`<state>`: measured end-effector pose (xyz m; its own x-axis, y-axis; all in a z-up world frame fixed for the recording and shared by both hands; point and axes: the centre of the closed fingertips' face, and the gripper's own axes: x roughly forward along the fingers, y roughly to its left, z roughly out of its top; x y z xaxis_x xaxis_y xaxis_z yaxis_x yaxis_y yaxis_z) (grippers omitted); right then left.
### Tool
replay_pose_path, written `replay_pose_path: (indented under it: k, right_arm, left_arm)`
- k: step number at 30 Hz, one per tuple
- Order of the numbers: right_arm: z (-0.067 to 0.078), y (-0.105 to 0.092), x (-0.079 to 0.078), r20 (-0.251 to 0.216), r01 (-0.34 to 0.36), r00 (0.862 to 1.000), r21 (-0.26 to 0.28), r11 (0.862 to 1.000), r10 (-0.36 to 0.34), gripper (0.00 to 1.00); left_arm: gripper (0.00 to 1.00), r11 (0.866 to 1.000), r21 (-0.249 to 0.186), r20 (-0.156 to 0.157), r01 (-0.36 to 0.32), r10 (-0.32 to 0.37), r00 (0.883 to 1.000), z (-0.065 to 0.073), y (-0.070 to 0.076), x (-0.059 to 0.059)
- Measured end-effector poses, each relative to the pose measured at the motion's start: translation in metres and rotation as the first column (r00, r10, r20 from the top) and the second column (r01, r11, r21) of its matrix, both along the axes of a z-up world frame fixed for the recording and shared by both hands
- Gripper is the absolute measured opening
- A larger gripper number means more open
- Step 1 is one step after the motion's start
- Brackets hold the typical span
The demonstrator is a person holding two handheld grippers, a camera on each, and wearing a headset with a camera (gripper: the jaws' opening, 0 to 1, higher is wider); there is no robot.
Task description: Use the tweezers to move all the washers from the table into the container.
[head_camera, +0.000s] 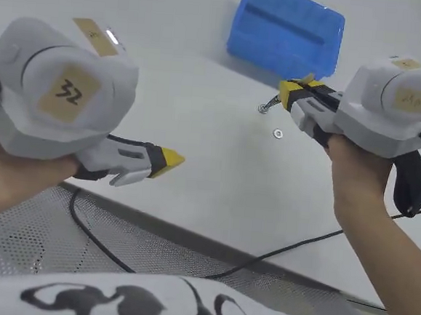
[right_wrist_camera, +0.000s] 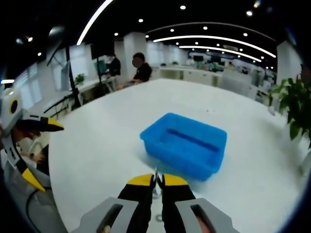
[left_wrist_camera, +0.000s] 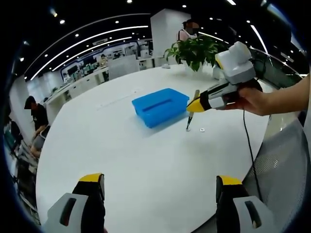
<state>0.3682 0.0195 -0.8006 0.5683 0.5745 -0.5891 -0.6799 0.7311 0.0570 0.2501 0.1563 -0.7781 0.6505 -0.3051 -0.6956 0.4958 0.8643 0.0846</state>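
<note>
Plainly, the blue container (head_camera: 286, 32) is our landmark, standing on the white table (head_camera: 216, 180) at its far side in the head view. Just in front of the container's near wall we hold the right gripper (head_camera: 294, 90), its yellow-tipped jaws pressed together on the tweezers (head_camera: 270, 104), which slant down from the jaws toward the tabletop. In the right gripper view the thin metal shaft stands up between the two closed jaws, with the container straight ahead. The tweezers' tip is down at the table surface close to the container, and there is a small dark ring-like spot at it; we cannot tell whether the tips are pinching anything or are only squeezed shut. One washer (head_camera: 278, 134) lies flat on the table just beside that tip, on the side away from the container and outside it. The left gripper (left_wrist_camera: 158, 187) hangs well apart from the container, over the near part of the table, with its jaws spread wide and nothing between them. A black cable (head_camera: 298, 245) crosses the table edge nearest us, far from the container.
</note>
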Motion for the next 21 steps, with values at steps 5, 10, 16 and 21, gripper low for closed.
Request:
replay_pose_path:
  k: [5, 10, 16, 21]
  right_arm:
    - [-0.0008, -0.0024, 0.0002, 0.007, 0.0, 1.0, -0.002, 1.0, 0.0, 0.02]
    - [-0.0009, 0.0003, 0.002, 0.007, -0.018, 1.0, -0.031, 0.999, 0.018, 0.01]
    - [-0.0005, 0.0006, 0.0017, 0.013, -0.033, 0.999, -0.053, 0.998, 0.034, 0.0]
    - [0.0075, -0.0013, -0.0003, 0.003, -0.025, 1.0, -0.039, 0.999, 0.025, 0.0]
  left_arm:
    - [0.97, 1.0, -0.002, 0.001, -0.001, 0.001, 1.0, 0.0003, -0.0001, -0.0002]
    - [0.97, 1.0, -0.003, 0.003, 0.001, -0.001, 1.0, 0.0012, -0.0005, 0.0002]
    - [0.97, 1.0, 0.0, 0.008, 0.002, -0.002, 1.0, 0.0027, -0.0008, 0.0006]
    - [0.97, 1.0, 0.001, 0.009, -0.001, 0.001, 1.0, 0.0035, 0.0007, 0.0004]
